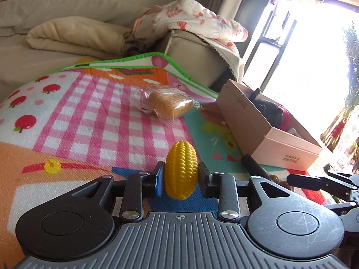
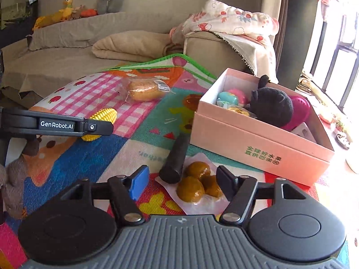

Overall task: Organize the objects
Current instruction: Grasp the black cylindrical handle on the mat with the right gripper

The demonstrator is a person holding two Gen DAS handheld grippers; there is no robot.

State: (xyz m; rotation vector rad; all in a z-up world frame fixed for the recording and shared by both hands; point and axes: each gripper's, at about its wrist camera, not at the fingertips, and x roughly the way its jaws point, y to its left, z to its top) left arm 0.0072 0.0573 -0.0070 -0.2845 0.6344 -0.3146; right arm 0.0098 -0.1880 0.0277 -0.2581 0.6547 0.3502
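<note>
My left gripper (image 1: 181, 178) is shut on a yellow toy corn cob (image 1: 181, 168), held upright above the colourful play mat (image 1: 89, 103). In the right wrist view that same left gripper (image 2: 101, 124) shows from the side, with the corn (image 2: 105, 114) in it. My right gripper (image 2: 182, 183) stands open just over a clear packet of brown round pieces (image 2: 195, 186); the pads do not touch it. A black cylinder (image 2: 175, 159) lies on the packet's far edge. The pink box (image 2: 258, 148) to the right holds a black plush (image 2: 271, 105) and other toys.
A wrapped bread bun (image 2: 143, 89) lies farther back on the mat. A beige sofa (image 2: 67, 51) with a folded blanket (image 2: 130, 44) and a patterned quilt (image 2: 231, 20) lies behind. A brown plush (image 2: 15, 179) sits at the left edge. Bright windows are on the right.
</note>
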